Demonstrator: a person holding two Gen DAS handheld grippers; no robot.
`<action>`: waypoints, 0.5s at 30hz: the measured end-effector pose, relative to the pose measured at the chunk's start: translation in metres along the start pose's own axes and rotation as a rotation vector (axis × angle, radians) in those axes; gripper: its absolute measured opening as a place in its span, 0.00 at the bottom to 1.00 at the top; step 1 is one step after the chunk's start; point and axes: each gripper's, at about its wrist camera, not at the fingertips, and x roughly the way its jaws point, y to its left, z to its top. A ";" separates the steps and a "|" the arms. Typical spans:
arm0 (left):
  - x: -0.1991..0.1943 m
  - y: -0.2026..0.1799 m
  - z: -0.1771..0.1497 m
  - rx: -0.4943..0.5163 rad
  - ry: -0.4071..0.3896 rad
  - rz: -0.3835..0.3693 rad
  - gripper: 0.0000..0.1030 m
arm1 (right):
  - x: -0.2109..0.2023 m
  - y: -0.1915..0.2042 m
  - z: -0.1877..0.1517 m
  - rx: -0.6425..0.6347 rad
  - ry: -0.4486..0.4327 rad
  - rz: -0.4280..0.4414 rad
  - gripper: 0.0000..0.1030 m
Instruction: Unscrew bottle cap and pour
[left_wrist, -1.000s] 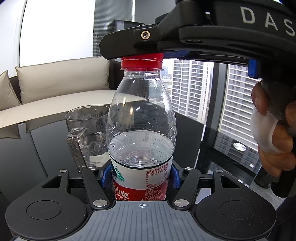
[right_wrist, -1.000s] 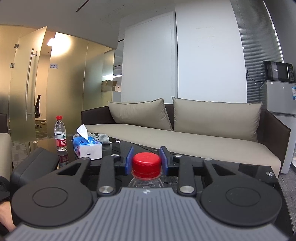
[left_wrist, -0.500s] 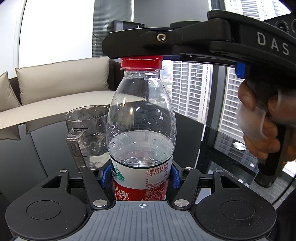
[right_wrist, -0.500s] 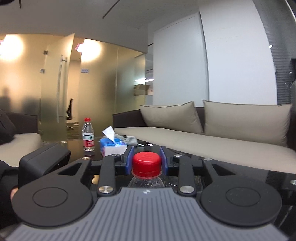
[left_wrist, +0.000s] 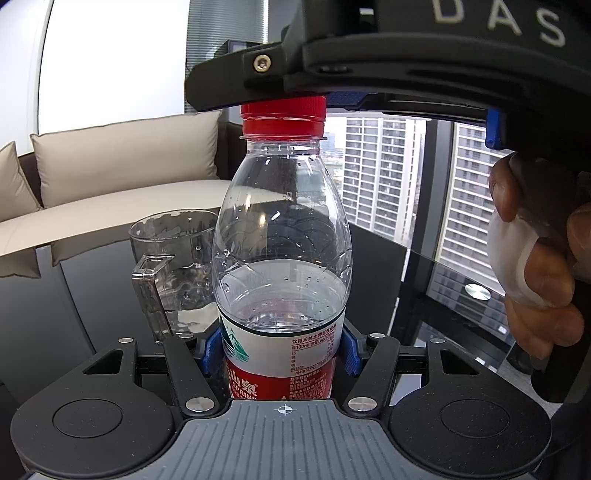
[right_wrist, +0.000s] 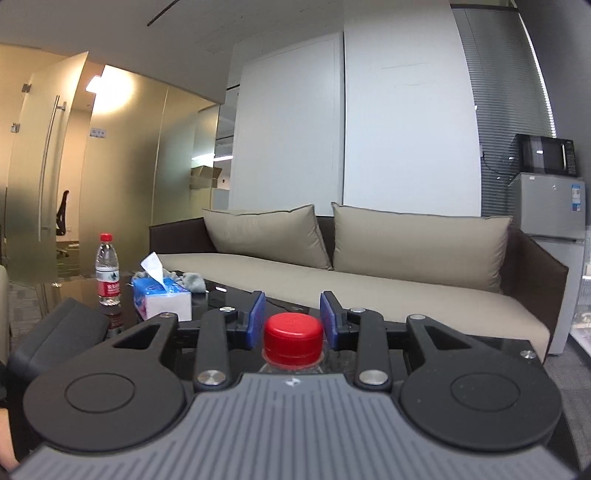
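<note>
A clear water bottle (left_wrist: 282, 258) with a red label stands upright, about half full. My left gripper (left_wrist: 280, 350) is shut on its lower body at the label. Its red cap (left_wrist: 283, 116) is on the neck. My right gripper (right_wrist: 291, 319) comes in from above at cap height. In the right wrist view the cap (right_wrist: 292, 338) sits between the blue pads (right_wrist: 256, 319), with a small gap on each side, so the jaws stand open around it. A clear plastic mug (left_wrist: 171, 273) with a handle stands behind the bottle to the left.
The dark glass table (left_wrist: 388, 273) ends at the right near the window. A tissue box (right_wrist: 162, 299), a second water bottle (right_wrist: 108, 275) and a grey cloth (right_wrist: 192, 280) sit at its far side. A beige sofa (right_wrist: 369, 280) runs behind.
My right gripper has swung back around the cap and its jaws have opened off the cap. The bottle and left gripper have stayed put.
</note>
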 end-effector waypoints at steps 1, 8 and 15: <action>0.000 0.000 0.000 0.000 0.000 0.000 0.55 | 0.002 0.000 0.000 0.001 0.003 0.002 0.32; -0.003 -0.003 0.001 0.003 0.000 0.000 0.55 | 0.002 -0.007 0.000 0.002 -0.003 0.056 0.31; -0.011 -0.011 0.005 0.005 -0.002 0.000 0.55 | 0.002 -0.033 -0.001 -0.026 -0.012 0.220 0.30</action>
